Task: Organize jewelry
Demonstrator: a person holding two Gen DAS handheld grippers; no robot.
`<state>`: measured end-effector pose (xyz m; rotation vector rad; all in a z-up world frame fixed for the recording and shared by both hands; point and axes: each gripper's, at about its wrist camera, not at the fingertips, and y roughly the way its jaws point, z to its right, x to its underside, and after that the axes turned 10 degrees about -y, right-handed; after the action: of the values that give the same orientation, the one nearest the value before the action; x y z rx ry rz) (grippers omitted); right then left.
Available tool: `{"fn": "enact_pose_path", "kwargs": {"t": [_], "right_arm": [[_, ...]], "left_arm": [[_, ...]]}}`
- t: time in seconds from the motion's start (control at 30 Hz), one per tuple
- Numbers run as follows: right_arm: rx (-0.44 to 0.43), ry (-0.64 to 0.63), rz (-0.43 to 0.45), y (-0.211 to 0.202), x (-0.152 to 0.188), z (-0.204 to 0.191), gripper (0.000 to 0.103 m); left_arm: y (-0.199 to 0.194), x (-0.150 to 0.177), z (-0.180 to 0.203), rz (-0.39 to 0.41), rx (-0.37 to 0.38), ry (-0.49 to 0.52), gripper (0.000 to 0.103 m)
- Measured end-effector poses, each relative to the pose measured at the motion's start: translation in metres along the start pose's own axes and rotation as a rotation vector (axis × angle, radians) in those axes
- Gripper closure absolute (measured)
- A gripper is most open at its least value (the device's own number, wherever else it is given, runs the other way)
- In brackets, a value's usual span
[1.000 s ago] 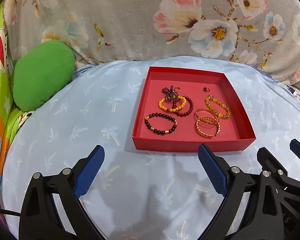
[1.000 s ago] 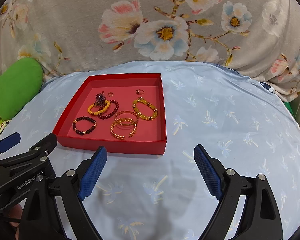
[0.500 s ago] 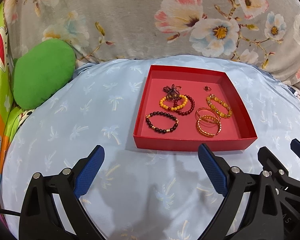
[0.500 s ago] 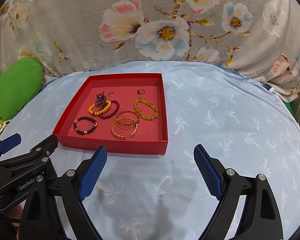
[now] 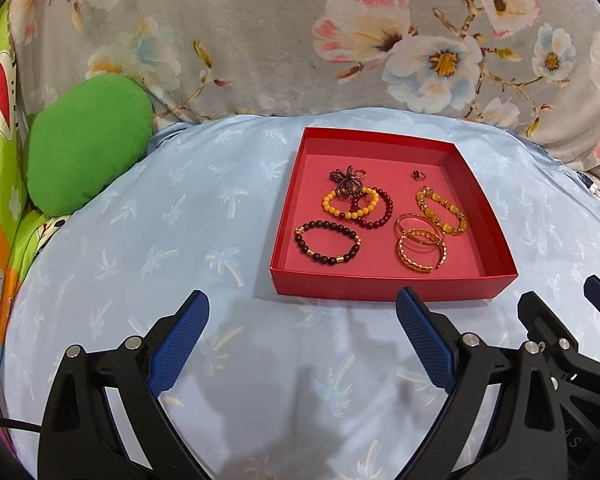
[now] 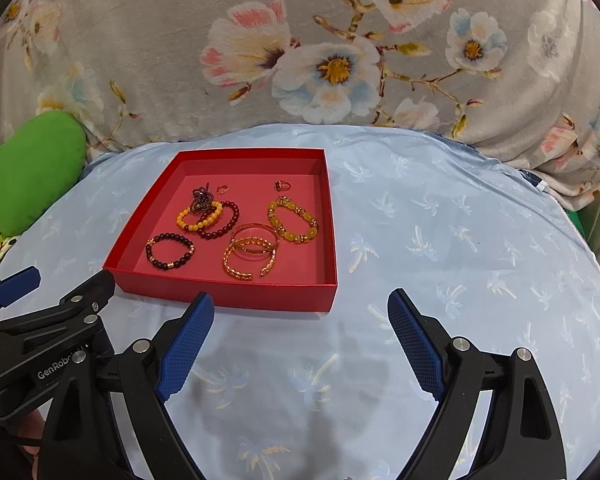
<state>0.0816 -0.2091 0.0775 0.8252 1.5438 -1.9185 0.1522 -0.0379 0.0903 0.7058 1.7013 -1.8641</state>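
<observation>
A shallow red box (image 5: 380,282) (image 6: 228,294) lies on the pale blue cloth. Inside it are a dark bead bracelet (image 5: 327,242) (image 6: 169,250), a yellow bead bracelet (image 5: 350,202) (image 6: 199,218), a dark red bead bracelet (image 5: 380,212) (image 6: 225,222), an amber bracelet (image 5: 442,210) (image 6: 293,220), gold bangles (image 5: 420,246) (image 6: 252,252), a beaded ornament (image 5: 346,182) and small rings (image 5: 418,175) (image 6: 283,186). My left gripper (image 5: 302,320) hovers open just short of the box's near wall. My right gripper (image 6: 300,320) is open too, near the box's front right corner. Nothing sits between either pair of fingers.
A green cushion (image 5: 86,160) (image 6: 34,172) rests at the left edge of the blue cloth (image 6: 440,240). A grey floral fabric (image 5: 300,40) rises behind the box. The two grippers sit side by side, close together.
</observation>
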Motion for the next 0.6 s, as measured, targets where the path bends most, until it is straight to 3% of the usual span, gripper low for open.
{"fn": "enact_pose_path", "kwargs": {"t": [0.17,0.27,0.6], "right_arm": [[0.009,0.003,0.001,0.0003,-0.0016,0.0009,0.016],[0.015,0.010,0.001,0.0022,-0.0023,0.0046,0.006],[0.008,0.022,0.002,0.0045,0.0003,0.0065,0.006]], "left_arm": [[-0.0001,-0.0003,-0.0002,0.001,0.001,0.000,0.013],[0.0005,0.0003,-0.0015,0.000,0.006,-0.010,0.013],[0.0022,0.0017,-0.0009,0.000,0.000,-0.014,0.013]]}}
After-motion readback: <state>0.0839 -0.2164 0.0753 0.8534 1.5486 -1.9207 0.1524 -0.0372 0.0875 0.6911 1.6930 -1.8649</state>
